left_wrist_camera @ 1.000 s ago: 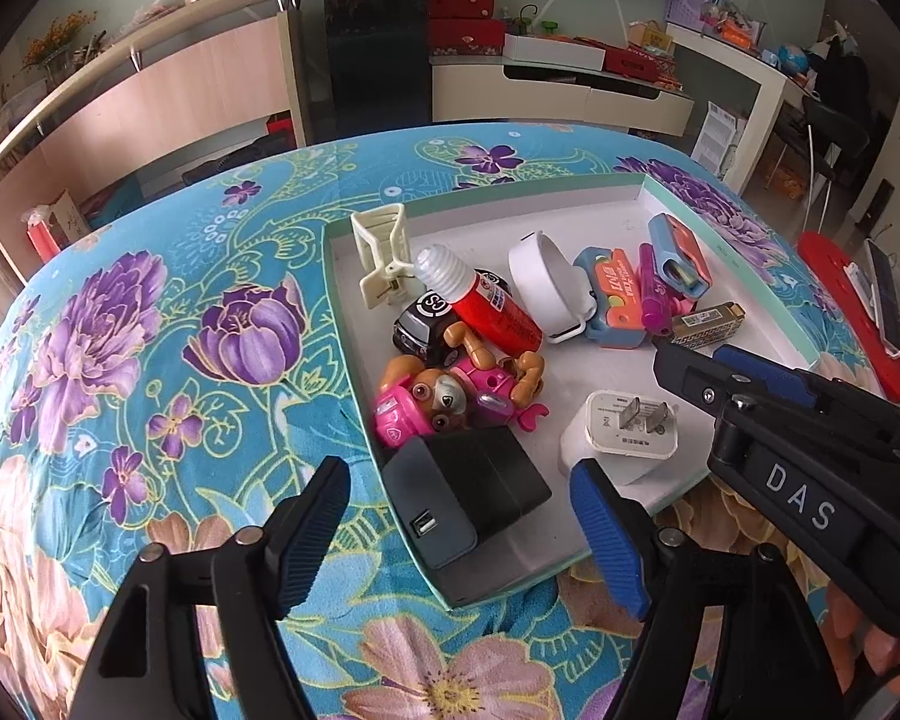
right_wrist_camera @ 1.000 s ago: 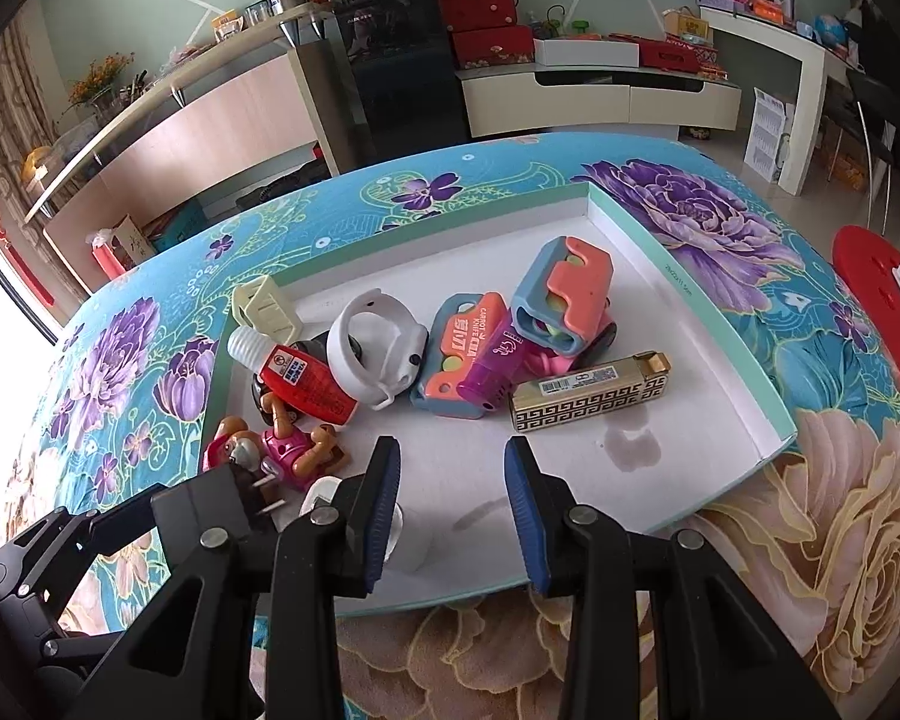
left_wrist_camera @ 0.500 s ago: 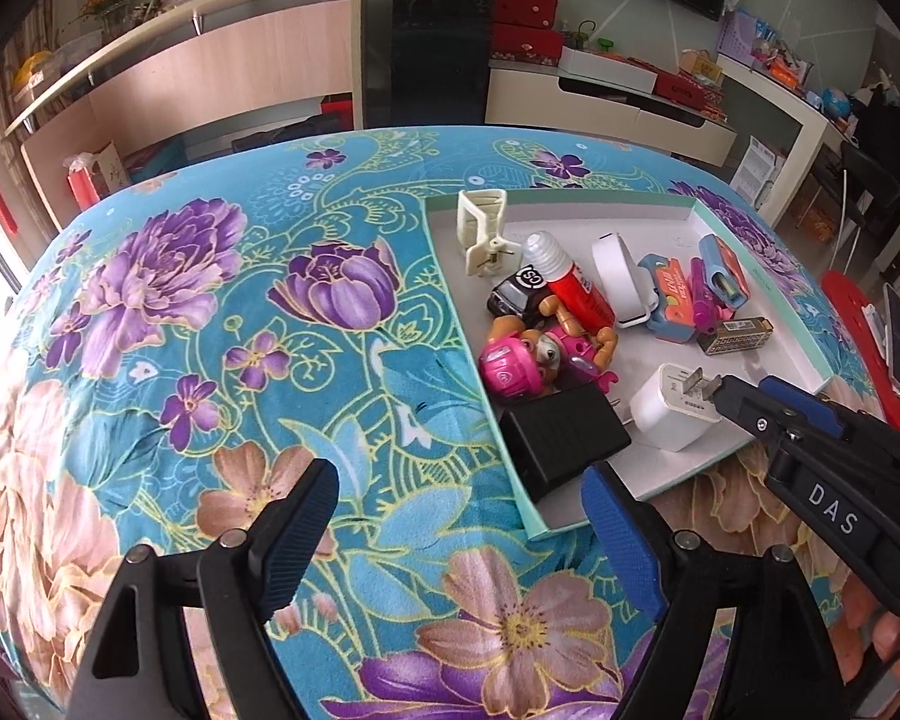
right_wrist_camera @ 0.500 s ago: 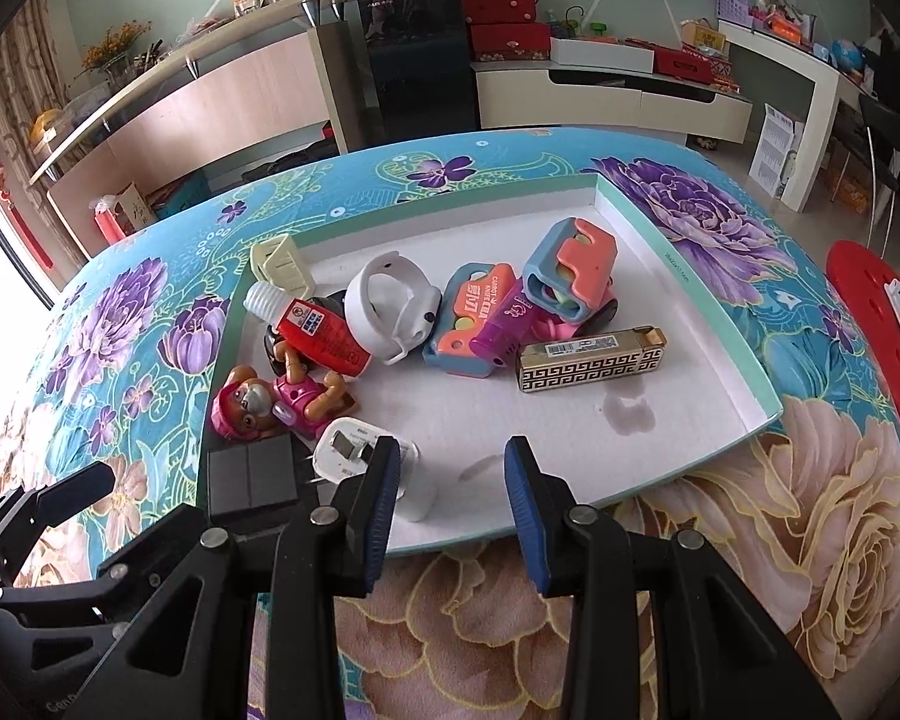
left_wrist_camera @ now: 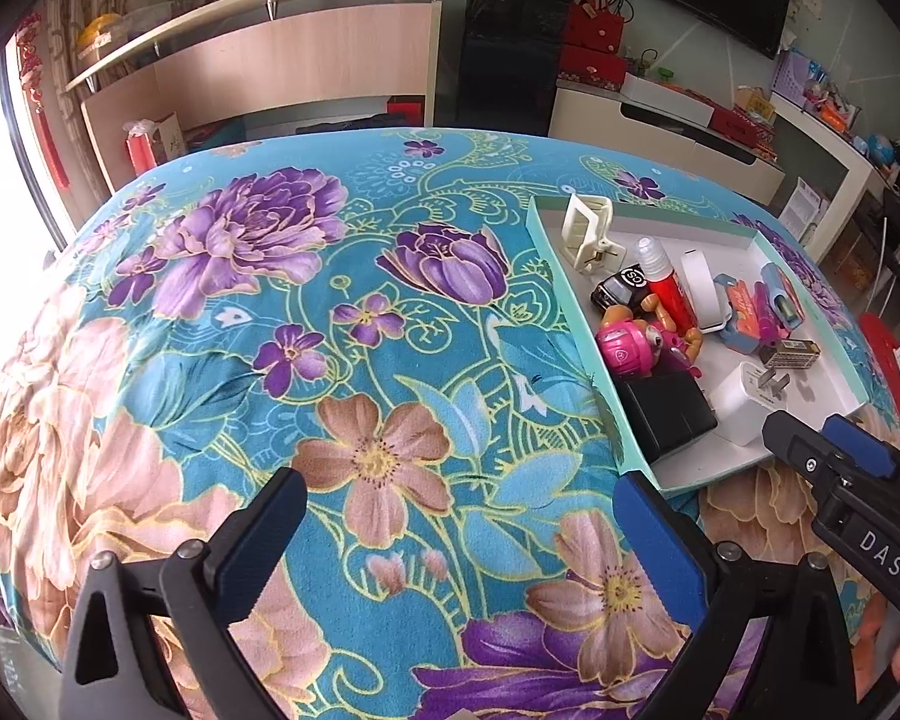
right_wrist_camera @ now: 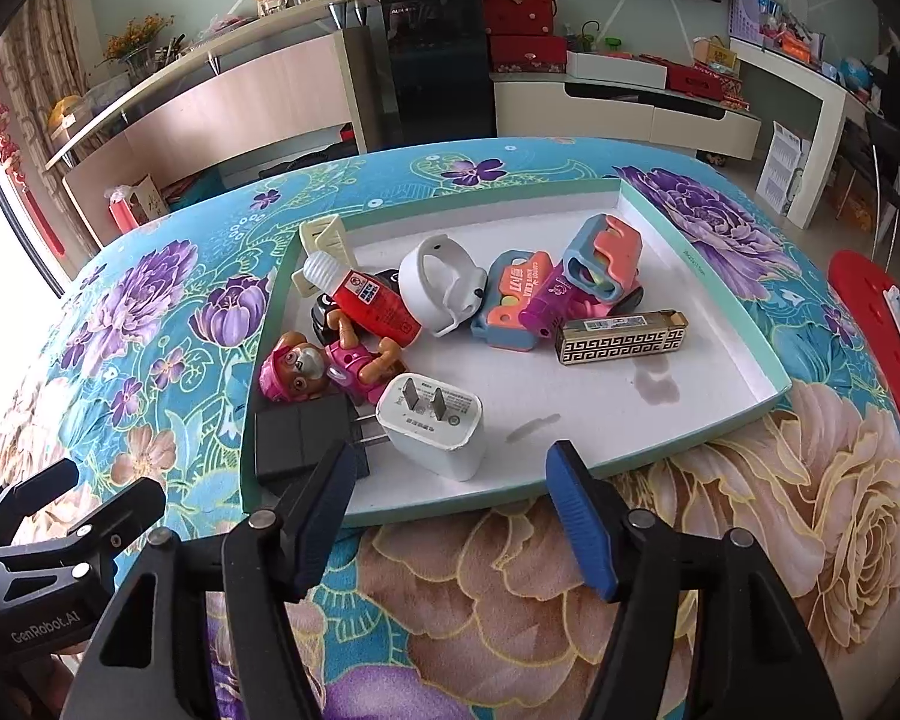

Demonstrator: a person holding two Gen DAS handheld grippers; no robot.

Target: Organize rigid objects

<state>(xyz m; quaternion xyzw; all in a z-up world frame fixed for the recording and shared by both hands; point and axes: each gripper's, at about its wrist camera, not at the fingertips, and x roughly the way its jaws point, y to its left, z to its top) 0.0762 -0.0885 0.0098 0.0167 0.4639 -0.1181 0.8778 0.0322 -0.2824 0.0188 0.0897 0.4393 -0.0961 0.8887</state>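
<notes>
viewing left wrist first: left gripper [left_wrist_camera: 456, 516] hangs over bare floral cloth [left_wrist_camera: 330, 312], jaws opening, nothing between them. tray [left_wrist_camera: 834, 420] sits far right, holding black adapter [left_wrist_camera: 666, 414] and pink pup toy [left_wrist_camera: 627, 348].

right wrist: right gripper [right_wrist_camera: 450, 486] hovers at the tray's near rim, jaws opening, empty; white charger [right_wrist_camera: 435, 426] lies just beyond, prongs up. judgement: to pick well, centre on the charger body, clear of the prongs and neighbouring adapter.

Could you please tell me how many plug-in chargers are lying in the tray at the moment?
2. The white charger lies near the tray's front edge, prongs up; the black charger sits beside it in the front left corner. Others might be hidden under the pile.
</notes>
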